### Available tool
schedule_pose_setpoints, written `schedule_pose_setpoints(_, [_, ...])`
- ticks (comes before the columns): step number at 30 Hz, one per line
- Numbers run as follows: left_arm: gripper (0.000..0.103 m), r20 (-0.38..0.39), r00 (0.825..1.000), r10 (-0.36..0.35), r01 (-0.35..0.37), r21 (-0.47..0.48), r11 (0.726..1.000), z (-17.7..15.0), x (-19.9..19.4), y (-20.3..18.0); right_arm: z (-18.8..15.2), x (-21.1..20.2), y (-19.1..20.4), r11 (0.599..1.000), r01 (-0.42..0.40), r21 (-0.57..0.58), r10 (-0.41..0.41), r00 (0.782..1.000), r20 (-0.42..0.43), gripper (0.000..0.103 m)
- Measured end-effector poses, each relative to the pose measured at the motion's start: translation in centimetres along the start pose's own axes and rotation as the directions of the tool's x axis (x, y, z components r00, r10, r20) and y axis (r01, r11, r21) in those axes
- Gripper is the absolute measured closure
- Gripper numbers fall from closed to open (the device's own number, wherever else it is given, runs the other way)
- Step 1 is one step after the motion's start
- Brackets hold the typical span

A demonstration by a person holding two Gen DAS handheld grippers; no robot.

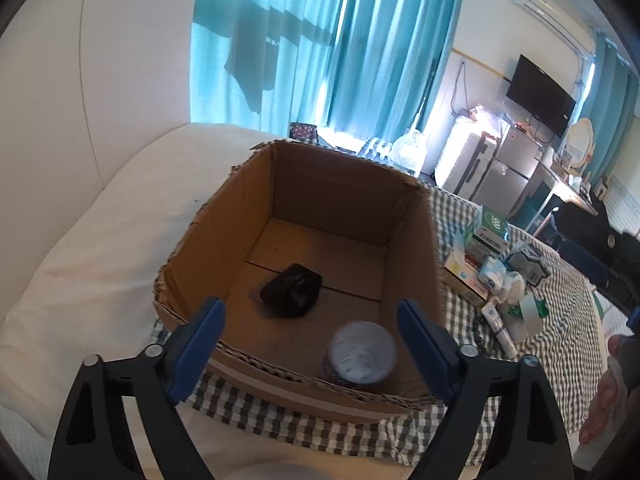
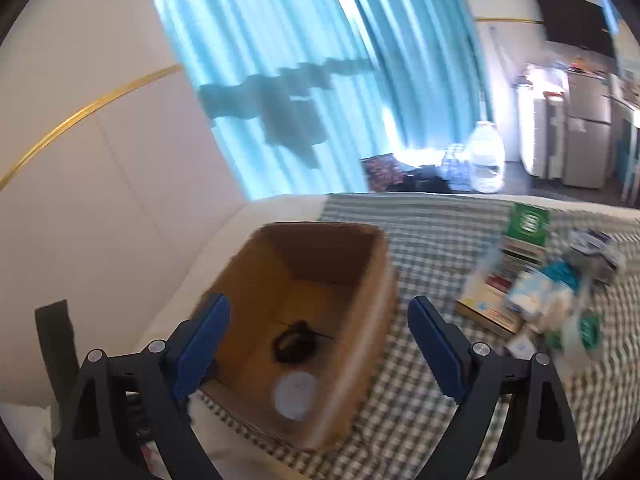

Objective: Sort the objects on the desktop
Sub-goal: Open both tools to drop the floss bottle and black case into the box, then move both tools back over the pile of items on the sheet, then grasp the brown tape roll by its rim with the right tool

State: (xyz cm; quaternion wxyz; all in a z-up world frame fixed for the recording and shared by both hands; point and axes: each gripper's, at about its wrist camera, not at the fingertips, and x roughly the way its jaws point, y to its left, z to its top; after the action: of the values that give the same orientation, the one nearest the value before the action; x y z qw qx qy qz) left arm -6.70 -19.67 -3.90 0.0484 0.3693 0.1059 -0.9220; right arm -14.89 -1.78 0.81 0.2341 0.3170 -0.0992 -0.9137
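Cardboard box (image 1: 224, 216) is seen below the spread, empty left gripper (image 1: 310, 332); unsorted clutter (image 2: 532, 288) lies rightward, nearer the equally spread, empty right gripper (image 2: 320, 340).

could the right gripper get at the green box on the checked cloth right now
Probably yes. The right gripper is open and holds nothing, and the green box stands upright on the checked cloth, its near face unobstructed, though other packets crowd close beside it.

Both grippers are held tilted downward, left gripper (image 1: 308, 340) and right gripper (image 2: 320, 344) spread wide (nothing gripped).
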Motion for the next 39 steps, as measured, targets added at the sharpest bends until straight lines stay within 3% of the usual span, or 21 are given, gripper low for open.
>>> schedule_pose_setpoints(7, [0.005,-0.008,0.997,-0.082,0.082,0.056,0.995,-1.6,-0.5,-6.3,-3.9,-7.4,-8.7,0.976,0.205,0.068,-0.208,0.978,0.03,0.012])
schedule_pose_setpoints(12, [0.0,-0.025,0.991,-0.132,0.134,0.081,0.988,-3.4,-0.3,-11.8,-6.2,-11.1,-15.3,0.944,0.273,0.188,-0.279,0.96,0.007,0.012])
schedule_pose_setpoints(17, [0.0,-0.073,0.986,-0.153,0.161,0.126,0.979,-5.7,1.1,-16.9,-8.1,-12.3,-19.2,0.924,0.294,0.244,-0.301,0.954,-0.009,0.012])
schedule_pose_setpoints(27, [0.0,-0.179,0.978,-0.104,0.139,0.198,0.97,-8.1,8.3,-23.7,-9.2,-7.7,-23.9,0.926,0.259,0.274,-0.25,0.966,-0.067,0.012])
schedule_pose_setpoints(32, [0.0,-0.203,0.978,-0.055,0.099,0.214,0.972,-8.5,12.1,-24.6,-8.7,-3.5,-26.9,0.925,0.236,0.297,-0.214,0.971,-0.105,0.012])
schedule_pose_setpoints(39, [0.0,-0.257,0.966,-0.041,0.098,0.213,0.972,-8.7,15.9,-25.1,-8.2,2.8,-29.3,0.928,0.231,0.293,-0.187,0.967,-0.173,0.013])
